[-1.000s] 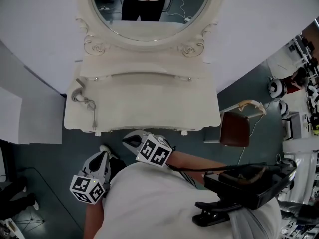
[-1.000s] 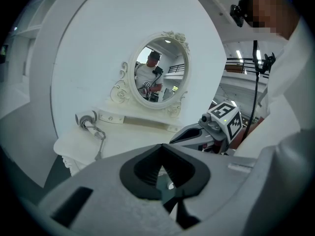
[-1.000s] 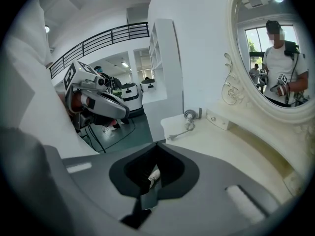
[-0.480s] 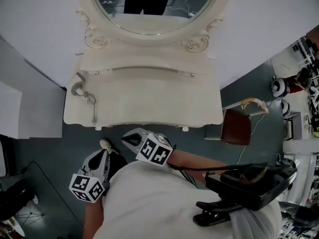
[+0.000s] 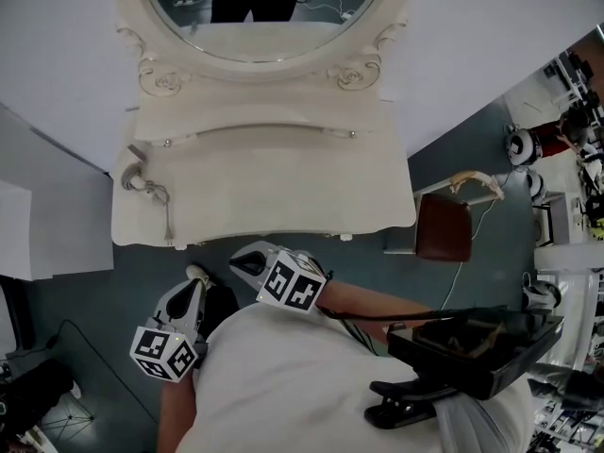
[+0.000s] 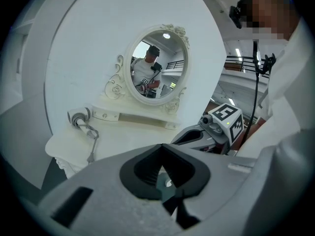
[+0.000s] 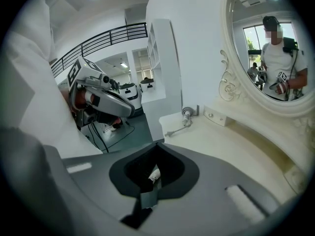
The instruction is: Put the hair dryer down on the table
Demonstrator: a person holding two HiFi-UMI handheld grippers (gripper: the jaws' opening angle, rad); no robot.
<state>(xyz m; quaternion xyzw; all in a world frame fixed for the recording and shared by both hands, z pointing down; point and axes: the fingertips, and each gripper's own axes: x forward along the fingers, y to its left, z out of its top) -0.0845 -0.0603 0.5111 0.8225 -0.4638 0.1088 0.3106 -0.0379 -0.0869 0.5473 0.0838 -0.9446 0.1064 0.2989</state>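
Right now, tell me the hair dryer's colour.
Light grey; the hair dryer shows best in the left gripper view.

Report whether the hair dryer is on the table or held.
On the table: the hair dryer lies at its left rear corner, nothing gripping it.

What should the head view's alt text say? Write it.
A hair dryer lies at the left end of a cream dressing table below an oval mirror. The left gripper and right gripper, both shut and empty, hang short of the table.
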